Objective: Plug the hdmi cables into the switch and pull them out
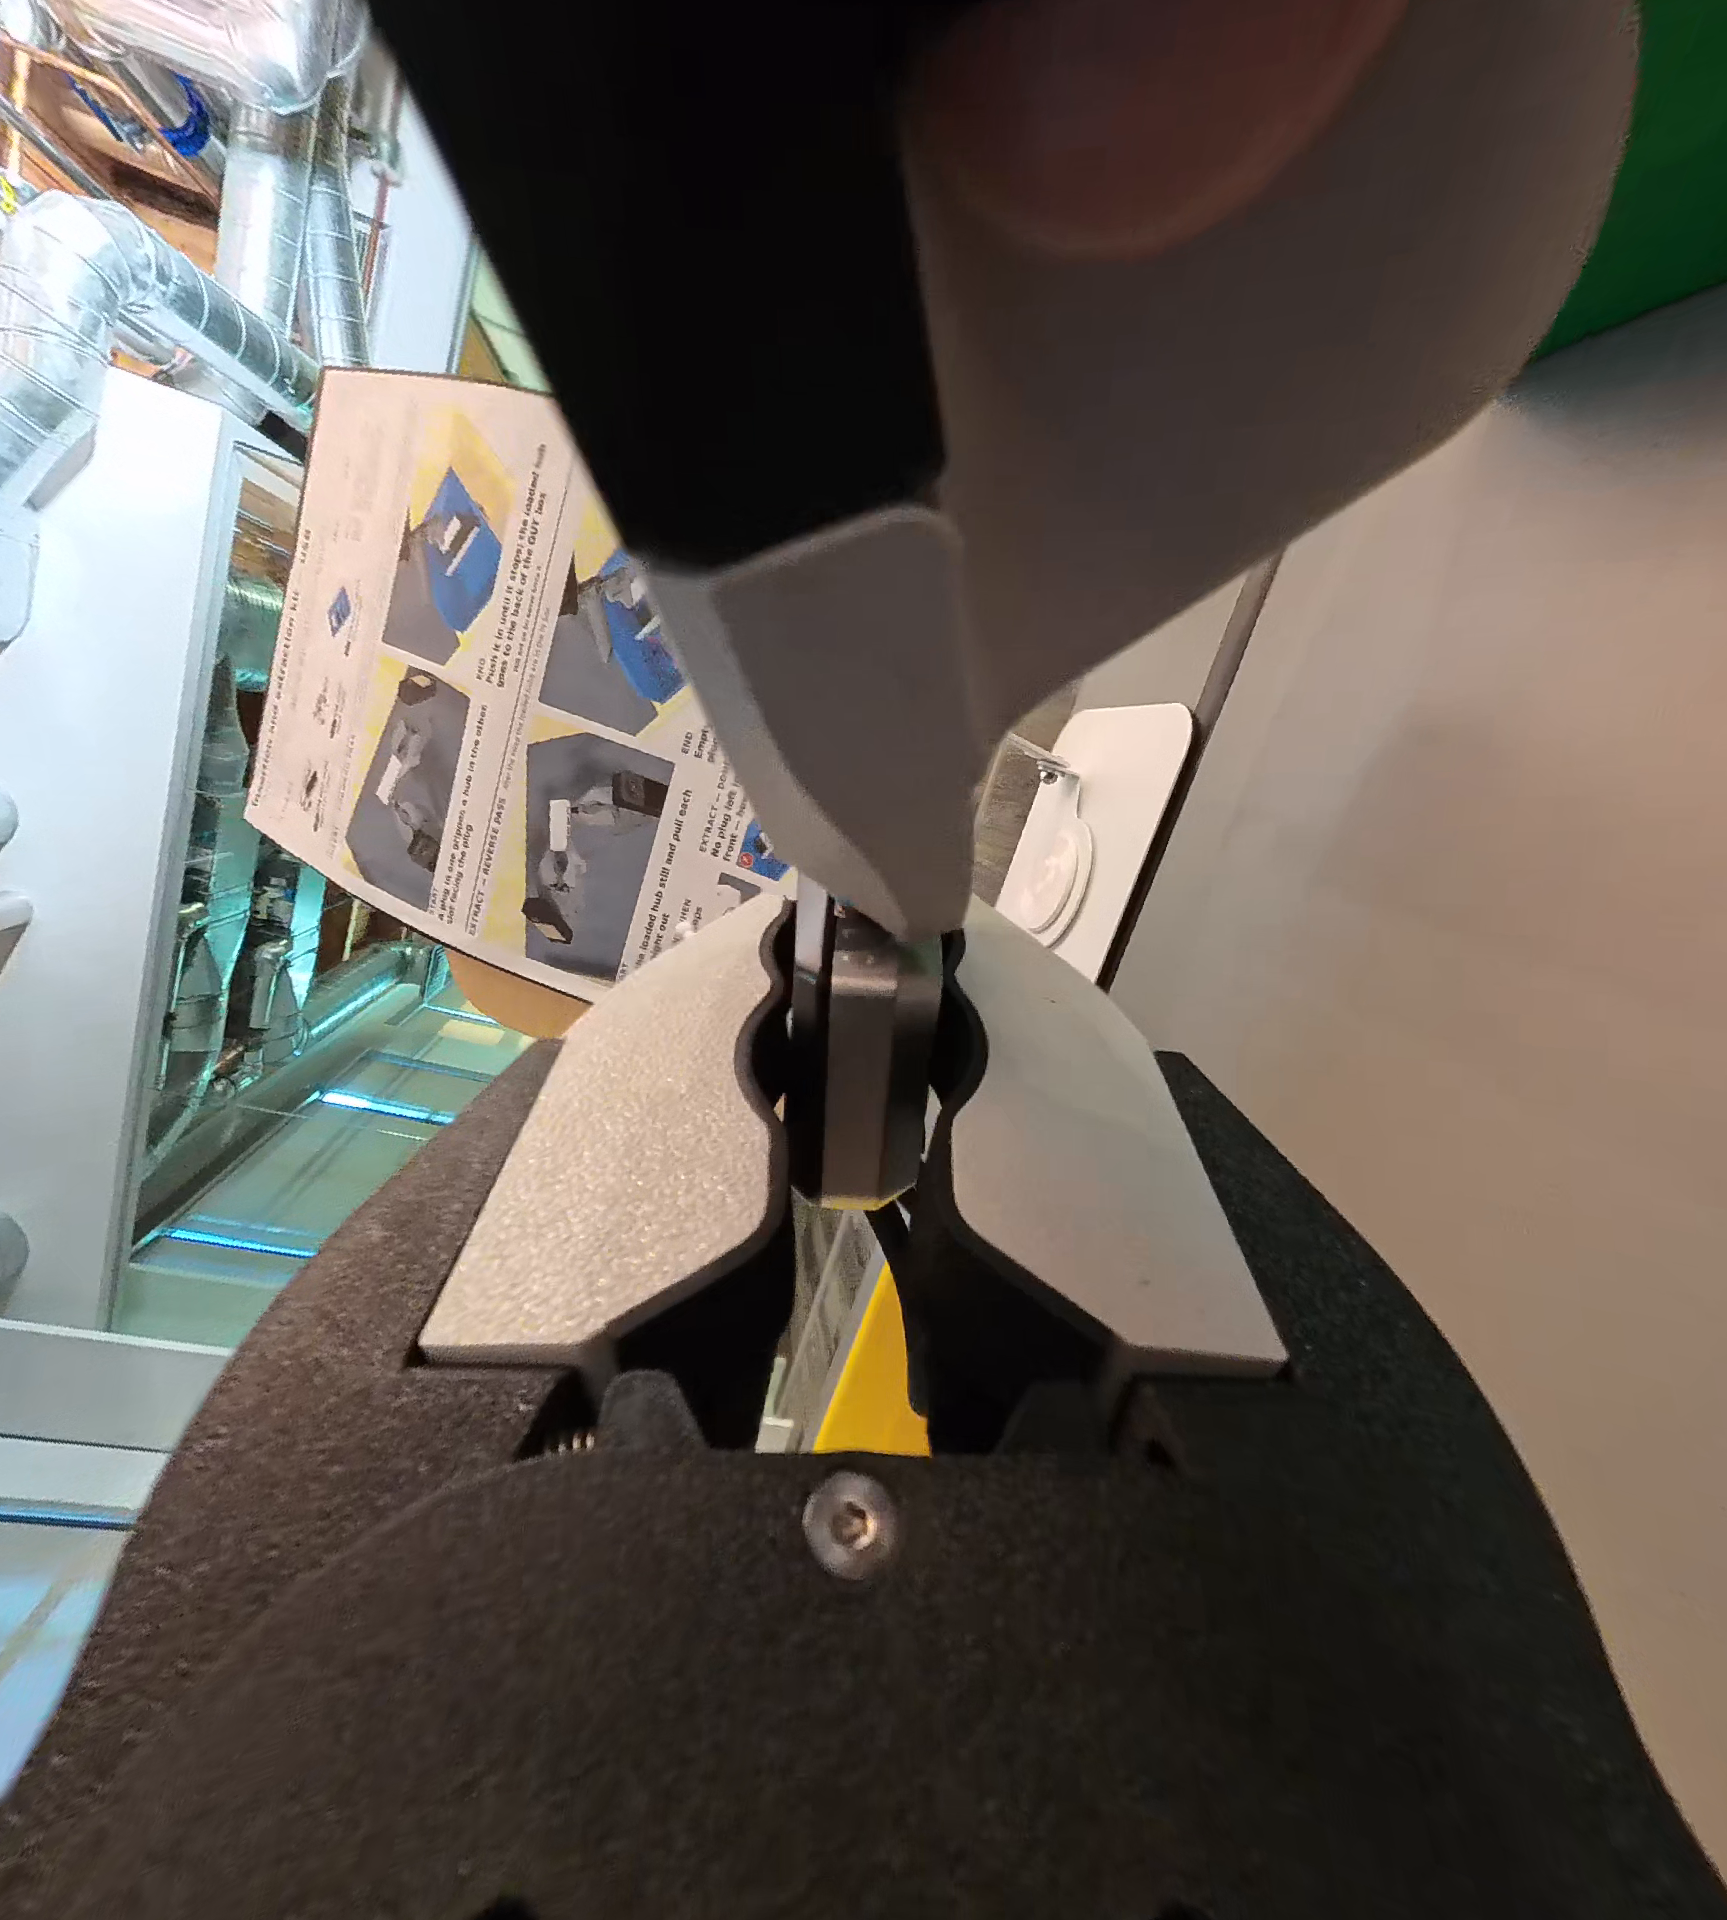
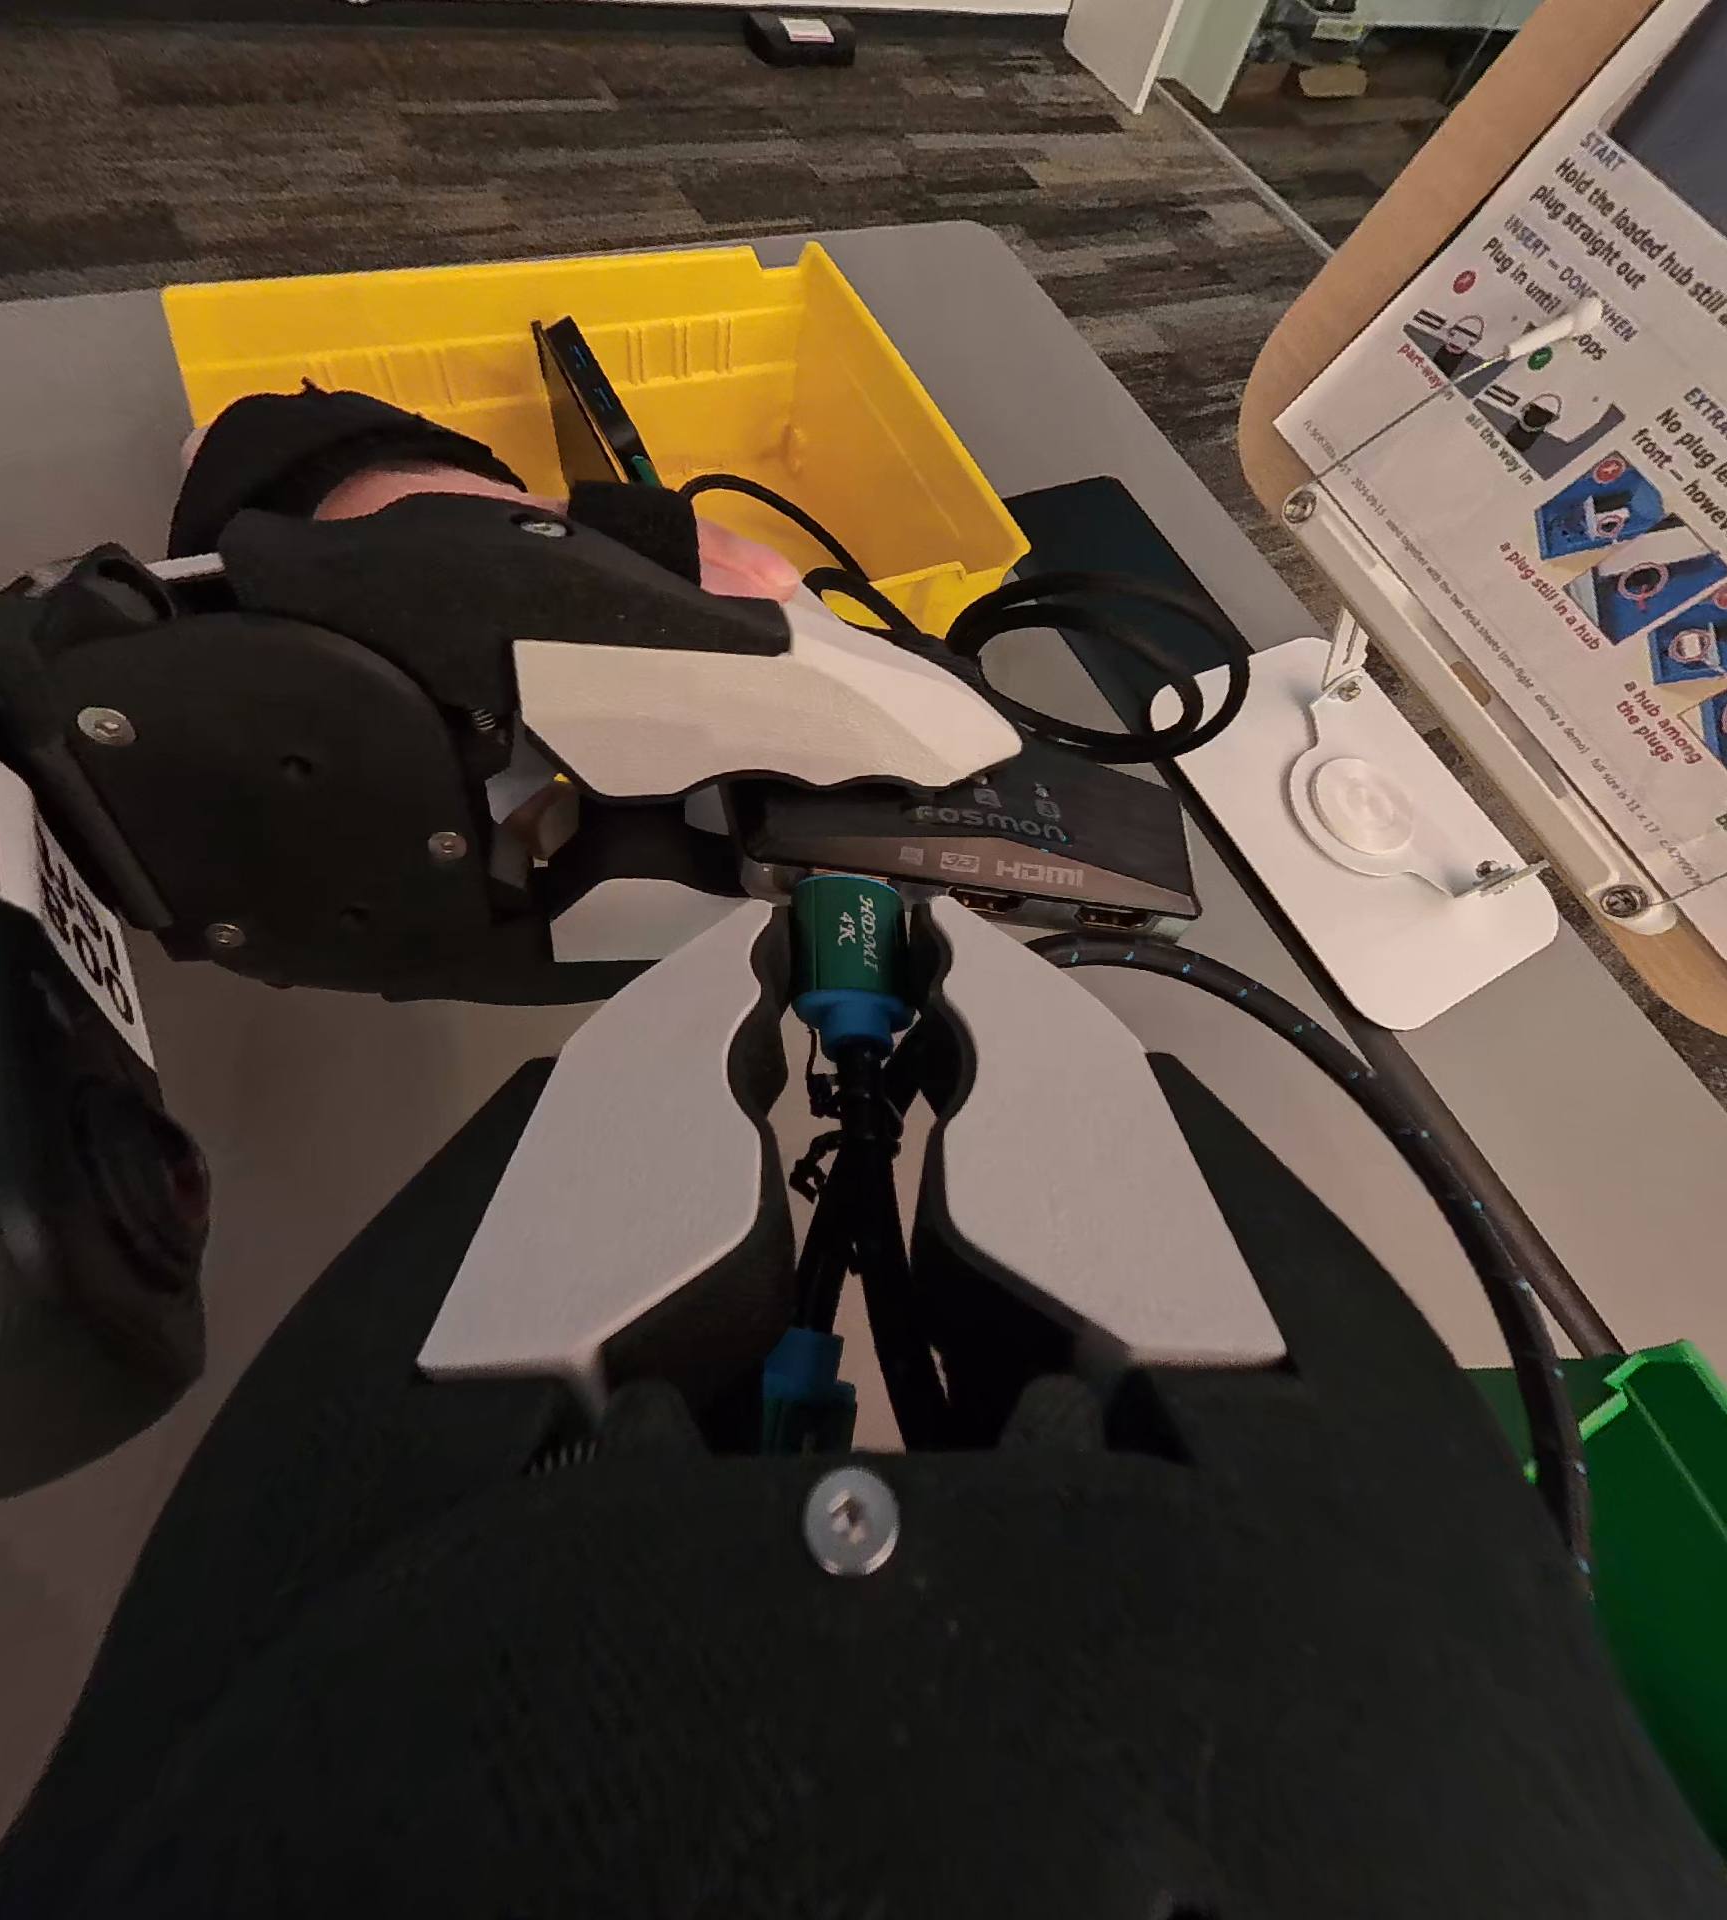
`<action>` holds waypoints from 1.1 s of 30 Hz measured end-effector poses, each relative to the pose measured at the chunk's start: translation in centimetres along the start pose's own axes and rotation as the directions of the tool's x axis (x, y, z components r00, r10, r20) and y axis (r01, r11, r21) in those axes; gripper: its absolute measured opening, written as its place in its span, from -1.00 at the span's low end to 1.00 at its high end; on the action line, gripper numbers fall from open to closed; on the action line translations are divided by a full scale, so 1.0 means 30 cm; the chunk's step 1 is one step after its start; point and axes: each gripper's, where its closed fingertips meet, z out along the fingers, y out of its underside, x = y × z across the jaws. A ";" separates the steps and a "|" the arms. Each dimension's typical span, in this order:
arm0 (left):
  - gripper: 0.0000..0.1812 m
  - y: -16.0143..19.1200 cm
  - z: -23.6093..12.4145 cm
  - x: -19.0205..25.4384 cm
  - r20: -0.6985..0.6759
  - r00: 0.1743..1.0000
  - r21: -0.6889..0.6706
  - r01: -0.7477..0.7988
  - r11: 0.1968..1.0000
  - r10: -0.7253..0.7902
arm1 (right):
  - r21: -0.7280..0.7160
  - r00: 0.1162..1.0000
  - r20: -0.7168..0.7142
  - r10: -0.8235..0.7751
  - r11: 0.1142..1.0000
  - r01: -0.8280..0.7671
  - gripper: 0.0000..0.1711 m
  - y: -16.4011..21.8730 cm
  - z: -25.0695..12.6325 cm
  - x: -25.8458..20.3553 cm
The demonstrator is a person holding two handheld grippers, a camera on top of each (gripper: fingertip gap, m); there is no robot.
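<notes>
While clamped in right tool, green plug meets switch port

A grey table holds a yellow bin, a green bin, a white stand base and a black cable.

White finger plates on a black body are shown by the right gripper. A green HDMI plug with a blue collar is seen at the dark grey switch. Its cable is black, flecked with blue. A yellow bin and a green bin are visible on the grey table. The carpet seems mottled grey-brown.
</notes>
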 end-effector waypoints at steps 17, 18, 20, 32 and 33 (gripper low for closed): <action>-0.75 -0.023 -0.004 0.009 0.029 0.997 -0.013 -0.074 0.997 0.074 | -0.074 0.998 0.041 -0.037 0.996 0.040 -0.73 0.034 -0.020 0.001; -0.75 -0.022 -0.005 0.000 0.030 0.998 -0.011 -0.058 0.998 0.058 | -0.055 0.998 0.042 -0.041 0.998 0.044 -0.73 0.024 -0.022 0.001; -0.75 -0.018 -0.005 -0.012 0.038 0.998 -0.007 -0.050 0.999 0.051 | -0.041 0.998 0.026 -0.059 0.997 0.060 -0.73 0.012 -0.021 0.003; -0.74 -0.050 -0.020 -0.010 0.039 0.996 0.054 -0.084 0.995 0.082 | -0.094 0.998 -0.002 -0.064 0.993 0.064 -0.72 0.023 -0.050 -0.010; -0.74 -0.057 -0.024 -0.008 0.040 0.995 0.064 -0.091 0.994 0.089 | -0.114 0.998 -0.001 -0.055 0.992 0.054 -0.72 0.030 -0.056 -0.014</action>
